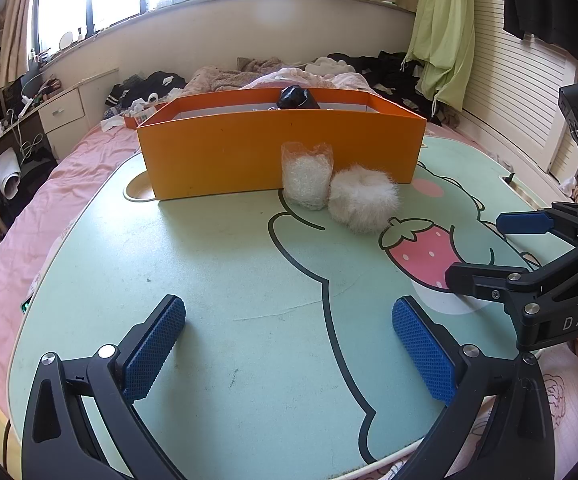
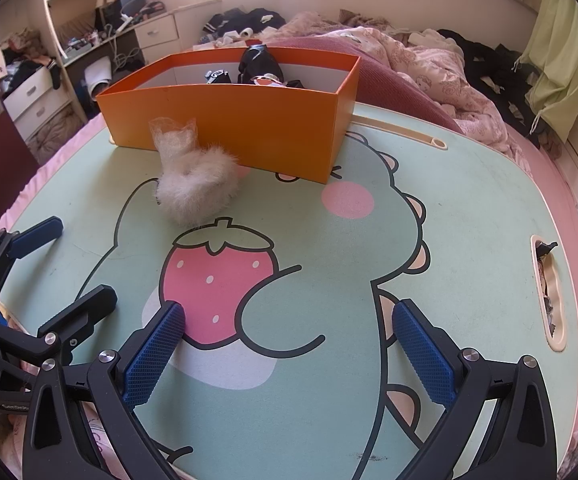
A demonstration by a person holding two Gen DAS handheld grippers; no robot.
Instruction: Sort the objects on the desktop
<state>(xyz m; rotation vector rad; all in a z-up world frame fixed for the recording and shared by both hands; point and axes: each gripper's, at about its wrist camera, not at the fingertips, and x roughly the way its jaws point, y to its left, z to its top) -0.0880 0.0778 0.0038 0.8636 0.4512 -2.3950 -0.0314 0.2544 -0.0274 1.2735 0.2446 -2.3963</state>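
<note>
- Left gripper [image 1: 289, 352] and right gripper [image 2: 289, 356]: jaws spread, empty, over the table's [image 1: 229, 264] near edge.
- Puff [image 1: 363, 199] touches the bag [image 1: 307, 176] beside the box [image 1: 277, 152] at the far edge.

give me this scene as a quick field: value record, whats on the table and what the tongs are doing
surface: green cartoon lap table on a bed
container: orange box, dark items inside
left to sort: fluffy white ball, clear bag of white material, touching, beside the box front
left tongs: open, empty
right tongs: open, empty
</note>
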